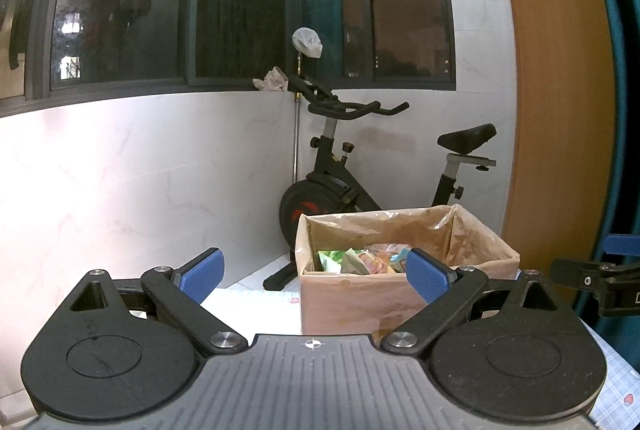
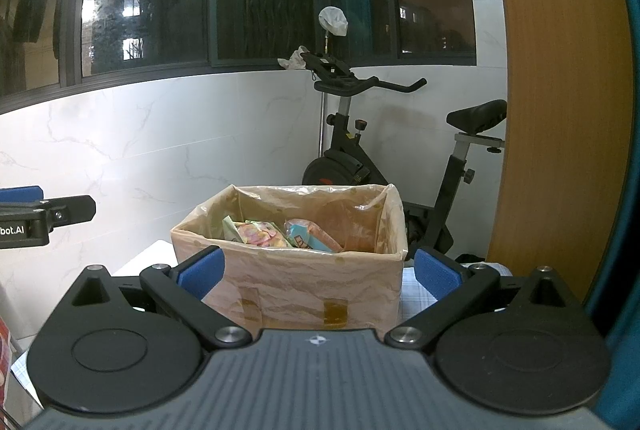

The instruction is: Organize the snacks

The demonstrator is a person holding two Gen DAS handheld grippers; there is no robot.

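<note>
Left wrist view. We record the left gripper (image 1: 314,276) with its blue pads (image 1: 200,275) spread wide and nothing between them. Ahead and slightly right stands a cardboard box (image 1: 360,296) lined with a clear plastic bag, resting on the desk (image 1: 256,304) under a pale checked cloth. Inside the box we count several snack packets (image 1: 368,260), green, pink and blue, heaped toward its near side. The right-hand pad overlaps the box's front edge in this view; we cannot tell whether it touches. At the far right edge we note part of the right gripper (image 1: 588,278). Behind the box stands an exercise bike (image 1: 340,182) against a white marble-look wall, below a dark window (image 1: 240,10) with laundry hanging above.

Right wrist view. We record the right gripper (image 2: 318,272), its fingers likewise wide apart and holding nothing. The same box (image 2: 296,294) sits directly ahead, framed between the two pads, with snack packets (image 2: 280,234) visible within. The left gripper (image 2: 44,216) enters from the left edge. The bike (image 2: 400,158) and a wooden panel (image 2: 560,110) stand behind.
</note>
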